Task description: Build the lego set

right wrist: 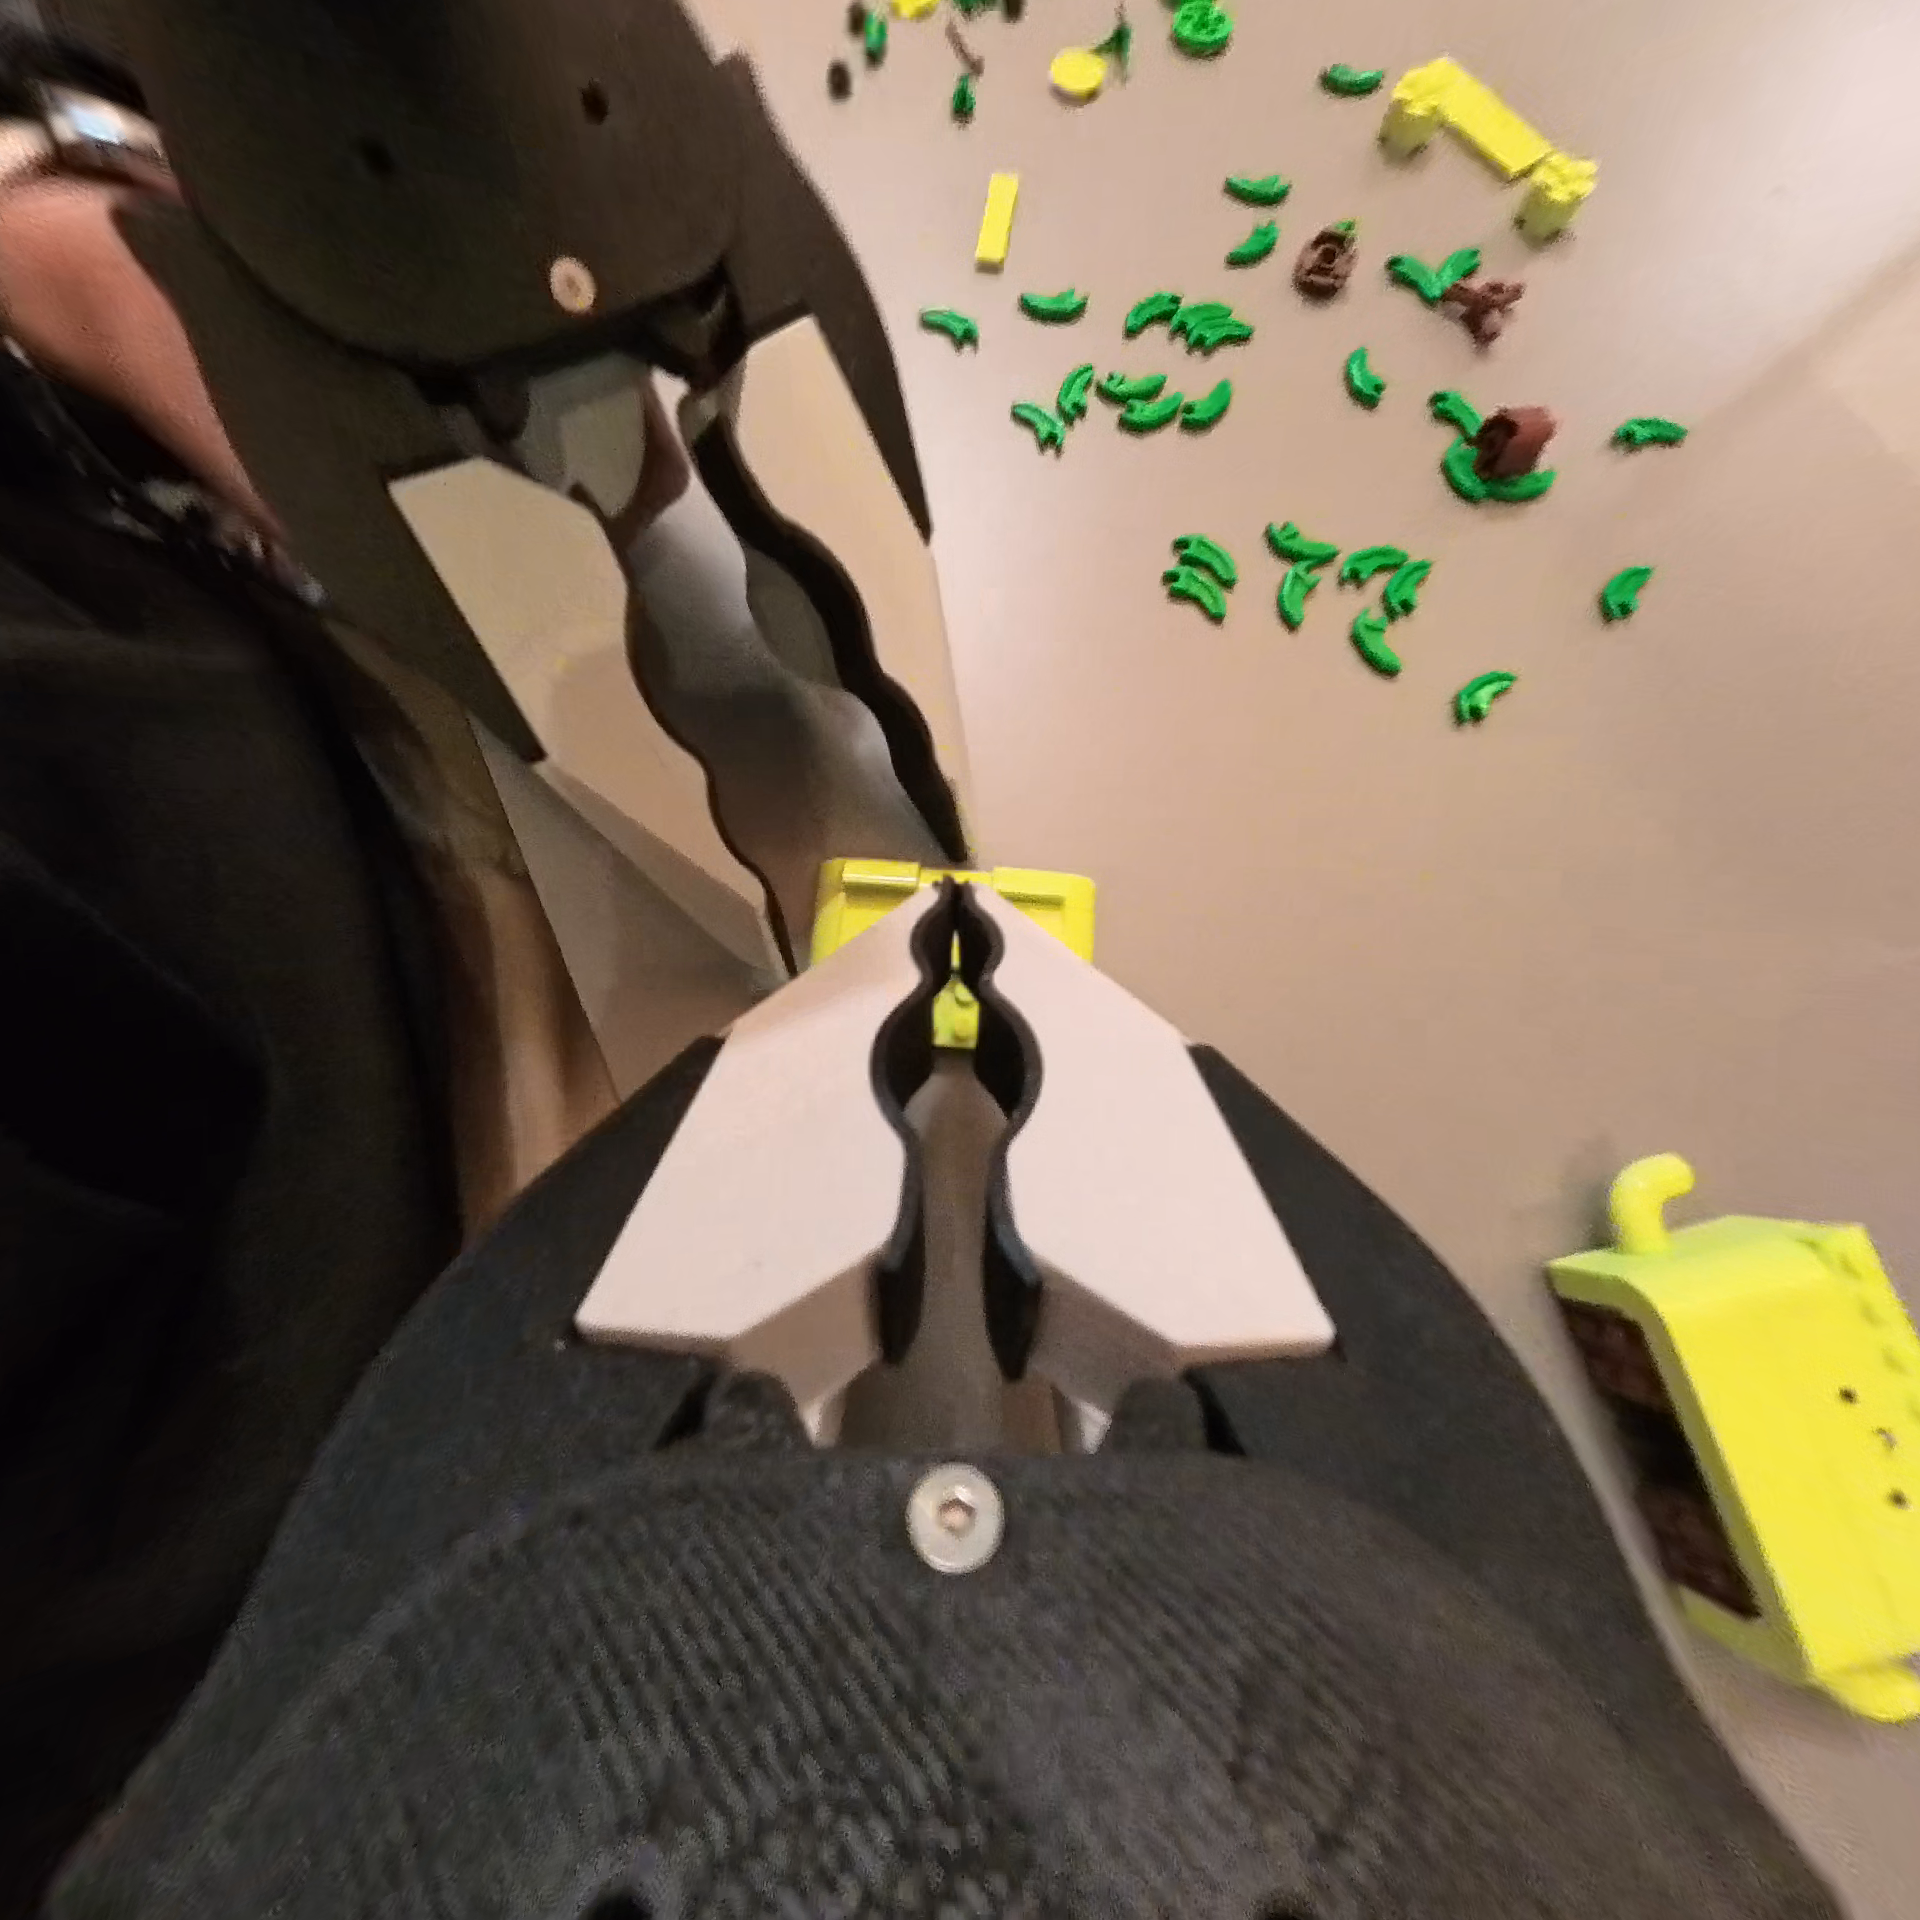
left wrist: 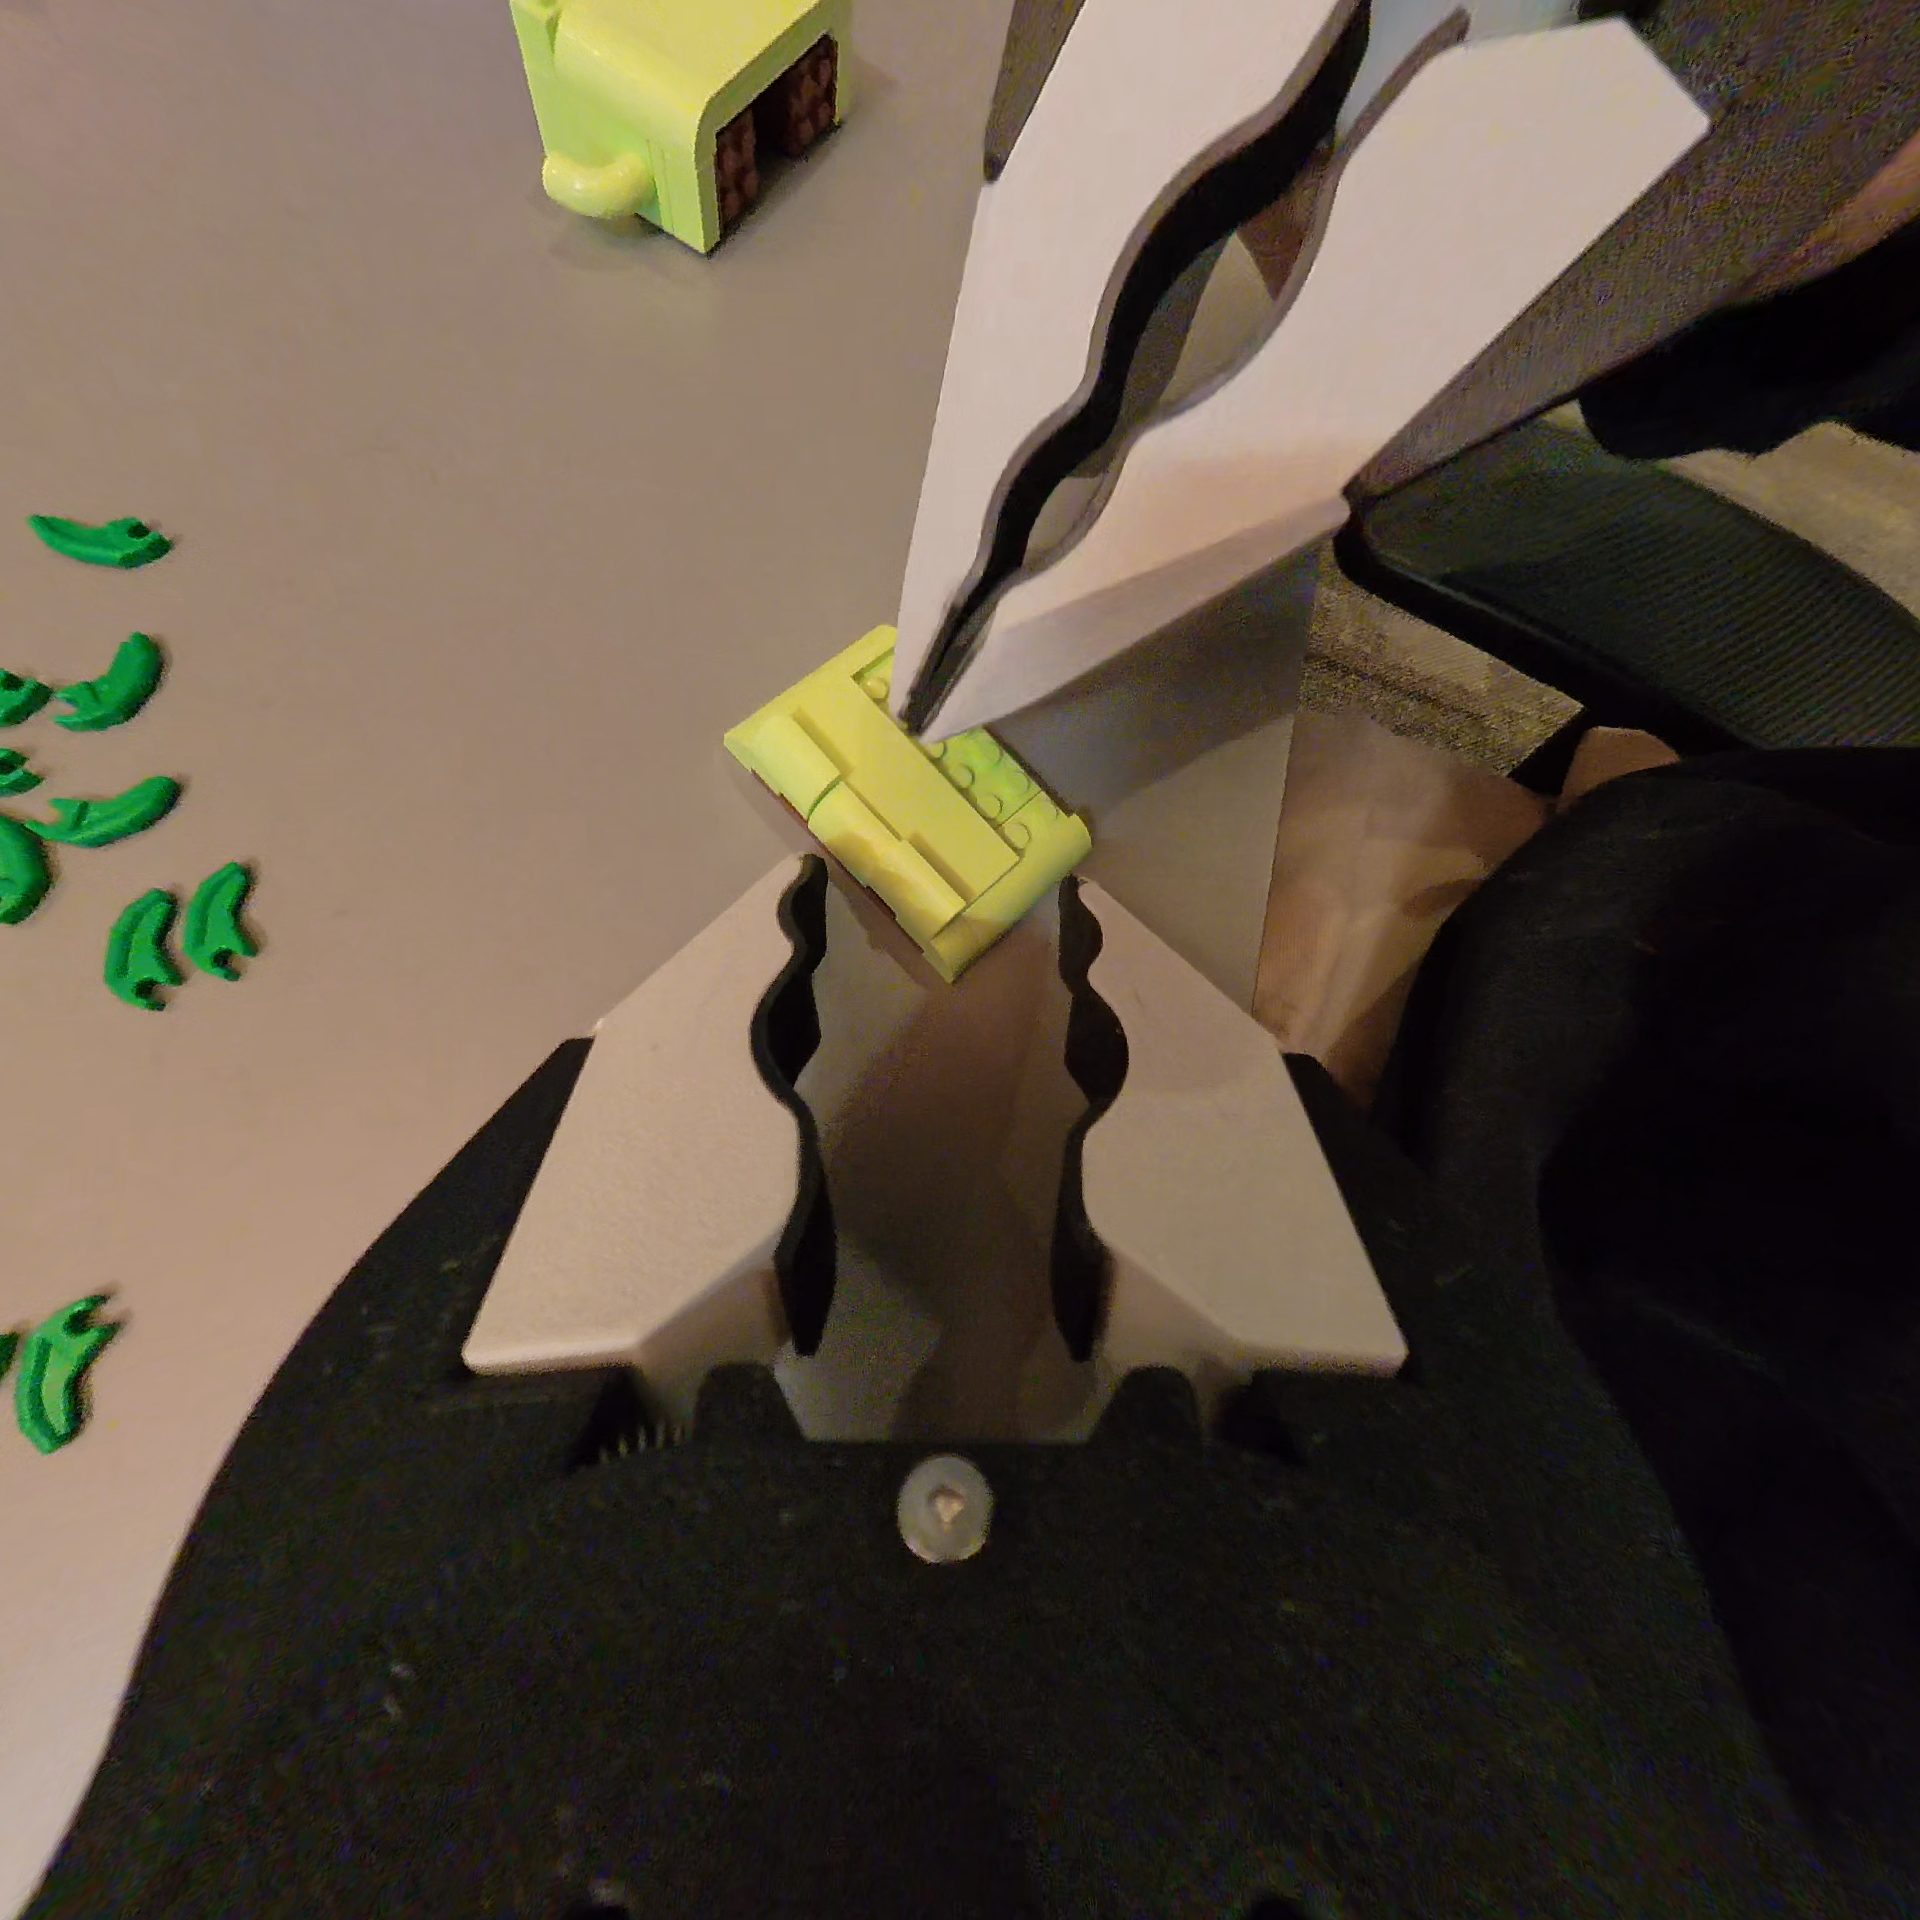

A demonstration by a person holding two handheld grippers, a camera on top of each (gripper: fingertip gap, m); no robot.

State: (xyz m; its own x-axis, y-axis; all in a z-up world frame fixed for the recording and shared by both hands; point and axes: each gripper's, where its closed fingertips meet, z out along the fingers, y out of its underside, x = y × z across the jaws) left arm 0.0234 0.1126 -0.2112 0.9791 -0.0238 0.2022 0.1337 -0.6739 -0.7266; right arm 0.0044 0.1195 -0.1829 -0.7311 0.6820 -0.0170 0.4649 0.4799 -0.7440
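A small lime-green lego assembly [left wrist: 894,810] with studs on top is held above the grey table [left wrist: 416,416]. My left gripper [left wrist: 940,878] is shut on it, one fingertip on each side. My right gripper [left wrist: 914,717] comes down from above, jaws together, with its tips touching the assembly's studded top. In the right wrist view my right gripper [right wrist: 951,885] is shut with its tips on the assembly [right wrist: 1049,909], and the left gripper [right wrist: 876,909] reaches in from the upper left. I cannot tell whether a small piece sits between the right tips.
A larger lime-green build with brown bricks [left wrist: 686,114] lies on the table [right wrist: 1787,1455]. Several green leaf pieces [left wrist: 135,935] are scattered [right wrist: 1195,343], with a lime frame part [right wrist: 1475,125], a yellow plate [right wrist: 997,223] and brown pieces [right wrist: 1325,260]. A dark sleeve [left wrist: 1662,1143] is at the right. The yellow plate [right wrist: 997,223] is about equally far from each gripper, around 20 cm.
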